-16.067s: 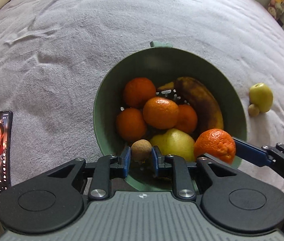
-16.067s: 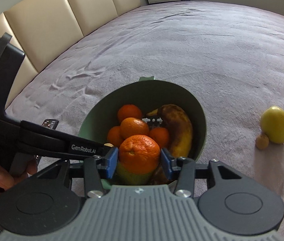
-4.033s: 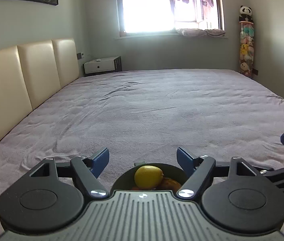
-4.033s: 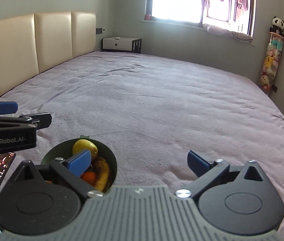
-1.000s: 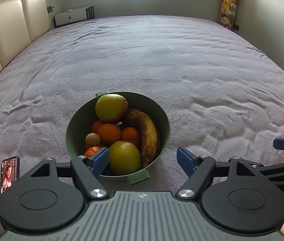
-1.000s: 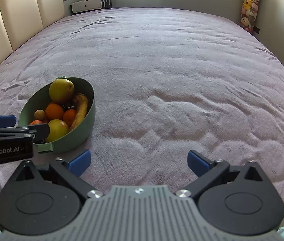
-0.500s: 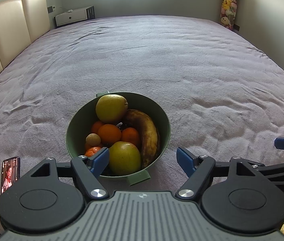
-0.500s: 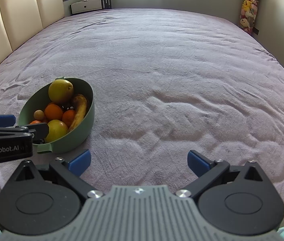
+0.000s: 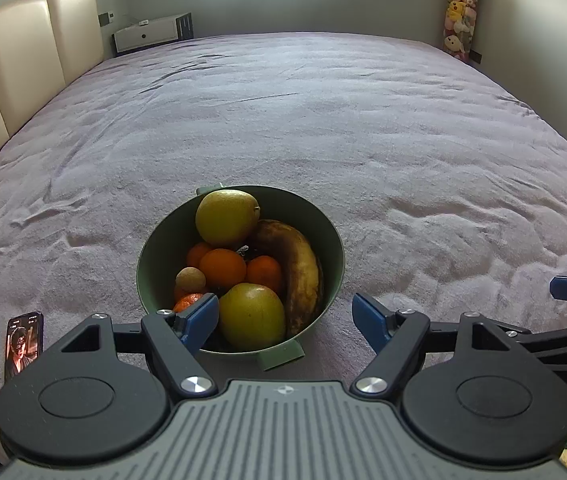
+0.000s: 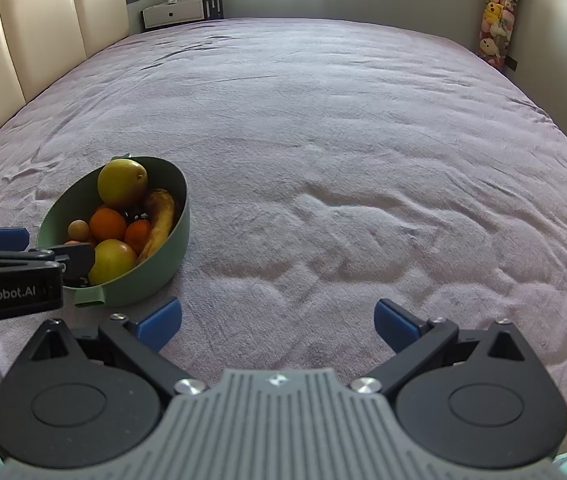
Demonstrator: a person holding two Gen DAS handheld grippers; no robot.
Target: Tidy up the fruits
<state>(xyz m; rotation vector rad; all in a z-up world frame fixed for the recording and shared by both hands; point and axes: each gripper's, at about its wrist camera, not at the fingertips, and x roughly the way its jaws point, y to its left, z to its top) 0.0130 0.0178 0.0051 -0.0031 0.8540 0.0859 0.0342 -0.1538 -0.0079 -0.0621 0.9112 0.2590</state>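
Observation:
A green bowl [image 9: 333,256] sits on the purple bedspread, also in the right wrist view [image 10: 175,240]. It holds a yellow-green fruit [image 9: 227,216] at the back, another [image 9: 251,312] at the front, a browned banana [image 9: 299,268], several oranges [image 9: 222,267] and a small brown round fruit [image 9: 190,279]. My left gripper [image 9: 285,318] is open and empty, held just in front of the bowl. My right gripper [image 10: 277,322] is open and empty, over bare bedspread to the right of the bowl.
A phone [image 9: 24,344] with a lit screen lies on the bed left of the bowl. A cream padded headboard [image 10: 43,36] runs along the left. A white nightstand [image 9: 151,36] and a rack of plush toys [image 9: 461,16] stand at the far wall.
Almost nothing has moved in the last second; both open grippers hold their place near the bowl. Four seconds ago they were aimed higher, toward the window.

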